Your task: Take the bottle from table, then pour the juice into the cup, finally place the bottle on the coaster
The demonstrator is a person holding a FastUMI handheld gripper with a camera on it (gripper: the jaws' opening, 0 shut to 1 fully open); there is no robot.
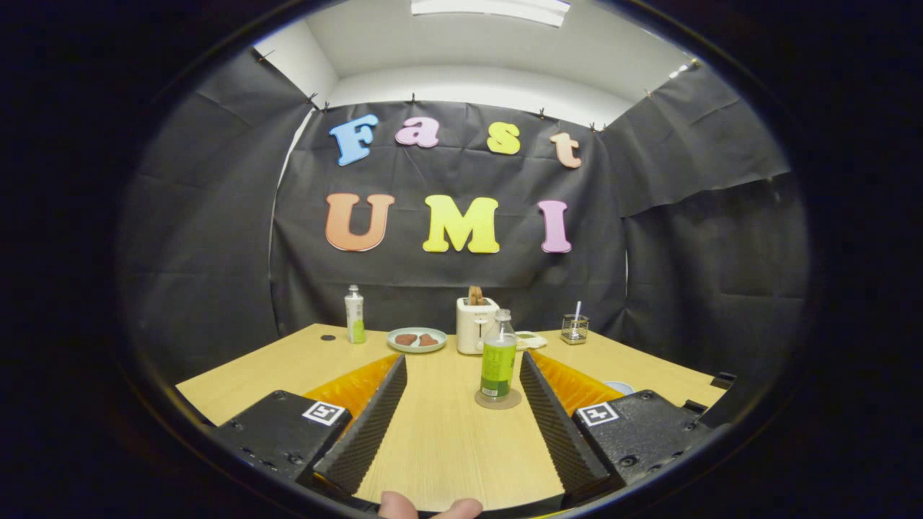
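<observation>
I see the gripper [461, 364] spread wide, nothing between the fingers. Bottle [498, 365] stands upright on the coaster [497, 399] mid-tabletop, just inside the right finger. Looks like light, slick plastic w/ label; I'd grip mid-body, gently, so it won't buckle.

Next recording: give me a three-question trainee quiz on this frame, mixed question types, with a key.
1. True or false: the tongs are shut on the green-label bottle.
2. What does that bottle stand on? A) the plate B) a round coaster C) bare table
3. Fill in: the toaster stands just ____ the bottle, farther from the fingers.

Key
1. False: the jaws are wide open, and the bottle stands free between the fingertips, close to the right one.
2. B
3. behind
</observation>
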